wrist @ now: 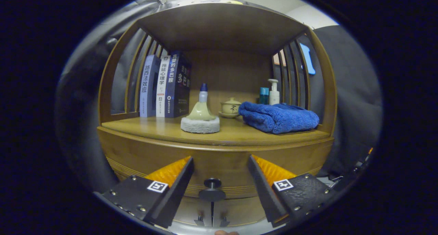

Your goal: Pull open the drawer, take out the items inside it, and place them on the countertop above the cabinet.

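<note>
Drawer [219, 159] front sits closed under the countertop [154, 127], its dark knob [212, 184] between the spread fingers of the gripper [220, 165] — open, touching nothing. On the countertop: books [166, 88], a folded blue towel [279, 117], a small lidded cup [230, 107] — all well beyond the fingers.

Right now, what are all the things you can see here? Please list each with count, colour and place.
cabinet: one, brown wood, with slatted sides
drawer knob: one, dark, on the shut drawer front, between the fingers
books: four, blue, white and dark, upright at the shelf's left
scrubber bottle: one, pale with a blue cap and white pad, shelf middle
lidded cup: one, cream, behind the scrubber bottle
towel: one, blue, folded, shelf right
pump bottle: one, white, behind the towel
teal bottle: one, beside the pump bottle
gripper: one, fingers open, either side of the knob
</note>
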The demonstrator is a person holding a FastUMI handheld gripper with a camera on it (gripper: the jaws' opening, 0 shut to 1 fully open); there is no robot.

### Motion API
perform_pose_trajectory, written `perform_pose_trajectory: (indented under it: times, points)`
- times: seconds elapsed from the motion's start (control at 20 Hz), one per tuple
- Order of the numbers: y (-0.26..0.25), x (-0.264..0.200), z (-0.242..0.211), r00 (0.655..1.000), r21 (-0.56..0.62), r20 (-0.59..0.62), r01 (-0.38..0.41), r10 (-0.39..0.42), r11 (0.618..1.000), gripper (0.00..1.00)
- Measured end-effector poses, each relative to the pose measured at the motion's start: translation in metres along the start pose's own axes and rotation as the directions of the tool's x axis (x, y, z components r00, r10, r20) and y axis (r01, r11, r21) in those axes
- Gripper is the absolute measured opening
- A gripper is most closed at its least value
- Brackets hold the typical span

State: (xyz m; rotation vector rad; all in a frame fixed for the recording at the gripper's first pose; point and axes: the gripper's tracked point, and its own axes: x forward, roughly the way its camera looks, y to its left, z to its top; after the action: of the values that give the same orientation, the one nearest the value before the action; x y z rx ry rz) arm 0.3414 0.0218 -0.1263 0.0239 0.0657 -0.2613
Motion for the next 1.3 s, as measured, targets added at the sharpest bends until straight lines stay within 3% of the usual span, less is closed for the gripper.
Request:
perform_pose_trajectory:
  times: [1.0,1.3]
  points:
    - [0.000,-0.002,-0.002,1.000,-0.021,-0.009,-0.014,0.014,1.000,0.96]
    - [-0.001,-0.030,0.023,0.993,-0.102,0.101,-0.056,0.066,0.993,0.96]
